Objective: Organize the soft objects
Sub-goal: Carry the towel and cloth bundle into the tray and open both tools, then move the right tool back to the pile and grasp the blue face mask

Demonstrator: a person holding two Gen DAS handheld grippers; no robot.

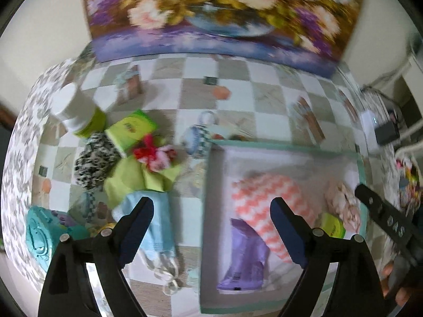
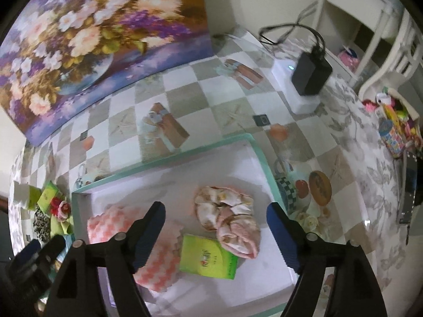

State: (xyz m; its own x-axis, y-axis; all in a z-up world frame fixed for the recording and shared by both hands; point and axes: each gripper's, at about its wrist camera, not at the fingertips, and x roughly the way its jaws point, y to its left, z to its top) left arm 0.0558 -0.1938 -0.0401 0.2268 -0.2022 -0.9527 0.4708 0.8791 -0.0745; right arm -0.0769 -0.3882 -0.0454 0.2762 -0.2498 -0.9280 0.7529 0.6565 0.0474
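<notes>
Both views are motion-blurred, and with the left hand-held gripper (image 1: 211, 212) and right hand-held gripper (image 2: 215, 219) both spread wide and empty, the coral zigzag cloth (image 1: 267, 200) lies inside the mint-rimmed box (image 1: 207, 185), its long axis diagonal, partly covered by a purple pouch (image 1: 246, 259).

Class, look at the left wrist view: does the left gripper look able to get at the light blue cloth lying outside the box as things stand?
Probably yes. The left gripper is open and empty, and the light blue cloth lies uncovered on the table just under its left finger, outside the box. Only its upper end tucks under the green cloth.
</notes>
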